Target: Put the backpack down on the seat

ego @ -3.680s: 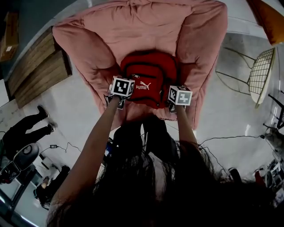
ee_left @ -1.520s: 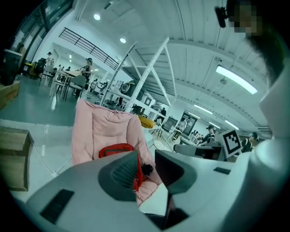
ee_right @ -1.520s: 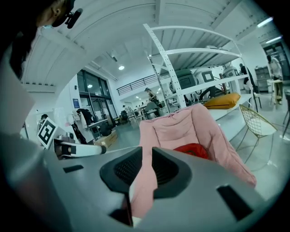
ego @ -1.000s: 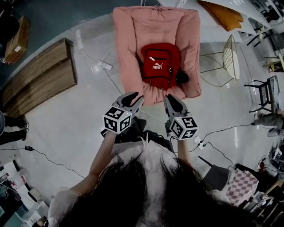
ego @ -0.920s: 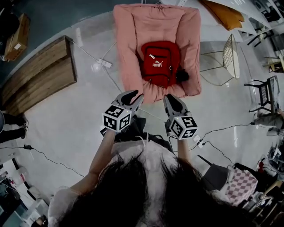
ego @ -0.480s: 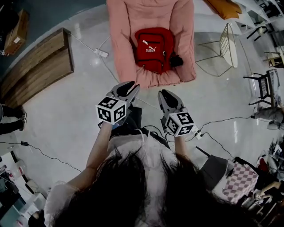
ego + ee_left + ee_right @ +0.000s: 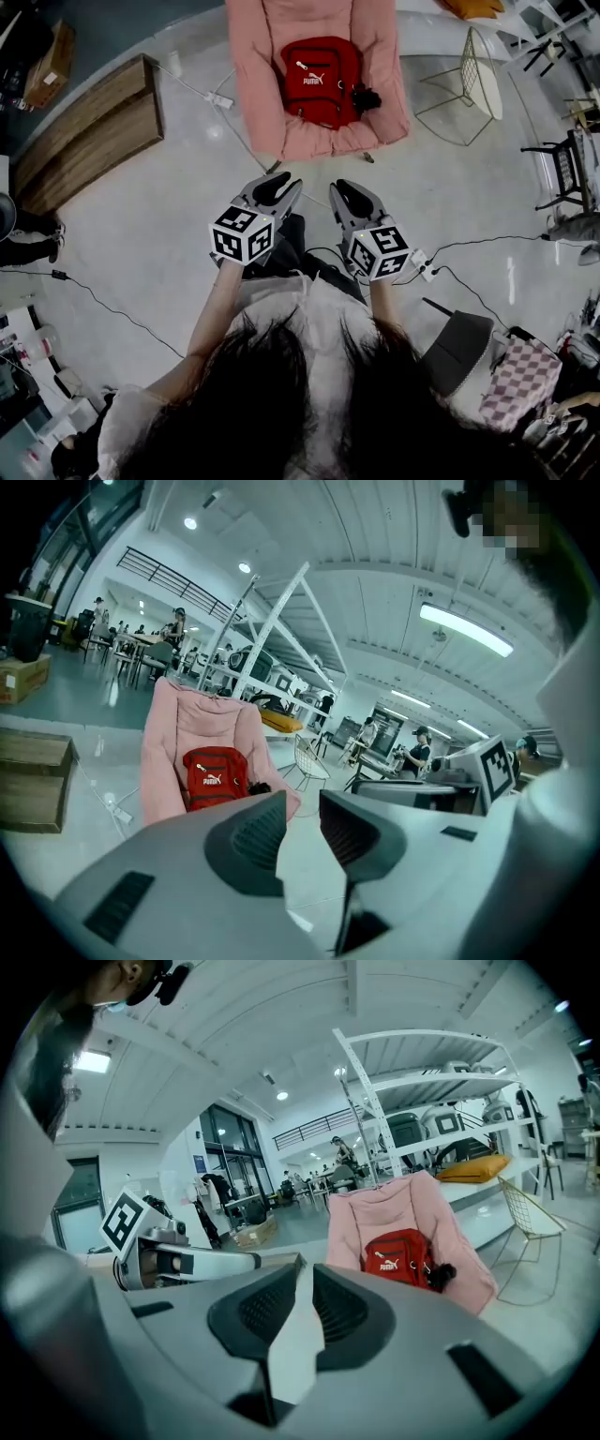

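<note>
Workshop floor: red backpack (image 7: 317, 70) rests on pink chair (image 7: 246, 84) seat; your left gripper (image 7: 281, 185) and right gripper (image 7: 345, 190) hover well clear, fingers slightly parted, empty. Leave it undisturbed.

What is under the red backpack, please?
The red backpack lies on the seat of the pink chair, whose cushion shows around it. The part directly beneath is covered, so anything there cannot be seen.
</note>
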The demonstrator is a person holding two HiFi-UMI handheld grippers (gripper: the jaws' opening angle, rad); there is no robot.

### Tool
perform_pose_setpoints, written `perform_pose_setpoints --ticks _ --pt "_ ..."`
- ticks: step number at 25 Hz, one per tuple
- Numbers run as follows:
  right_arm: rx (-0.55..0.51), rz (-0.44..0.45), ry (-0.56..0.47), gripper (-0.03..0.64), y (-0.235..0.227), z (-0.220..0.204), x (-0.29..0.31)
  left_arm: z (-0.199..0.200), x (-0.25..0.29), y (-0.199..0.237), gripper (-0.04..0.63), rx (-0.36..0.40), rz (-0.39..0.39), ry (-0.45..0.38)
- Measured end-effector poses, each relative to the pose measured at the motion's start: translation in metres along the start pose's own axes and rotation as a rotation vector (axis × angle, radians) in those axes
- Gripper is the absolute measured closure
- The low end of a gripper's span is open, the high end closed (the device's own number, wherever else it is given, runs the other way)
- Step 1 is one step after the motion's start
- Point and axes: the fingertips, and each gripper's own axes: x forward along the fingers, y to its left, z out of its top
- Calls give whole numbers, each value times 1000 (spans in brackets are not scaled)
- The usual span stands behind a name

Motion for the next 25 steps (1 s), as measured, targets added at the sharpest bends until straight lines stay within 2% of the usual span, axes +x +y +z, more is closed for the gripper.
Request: perform_pose_setpoints --ticks 10,25 --pt "-63 63 1 549 42 -27 -51 -37 -45 -48 474 6 16 -24" --pt "-98 73 -30 551 51 -26 -75 -40 -55 -72 474 40 15 -46"
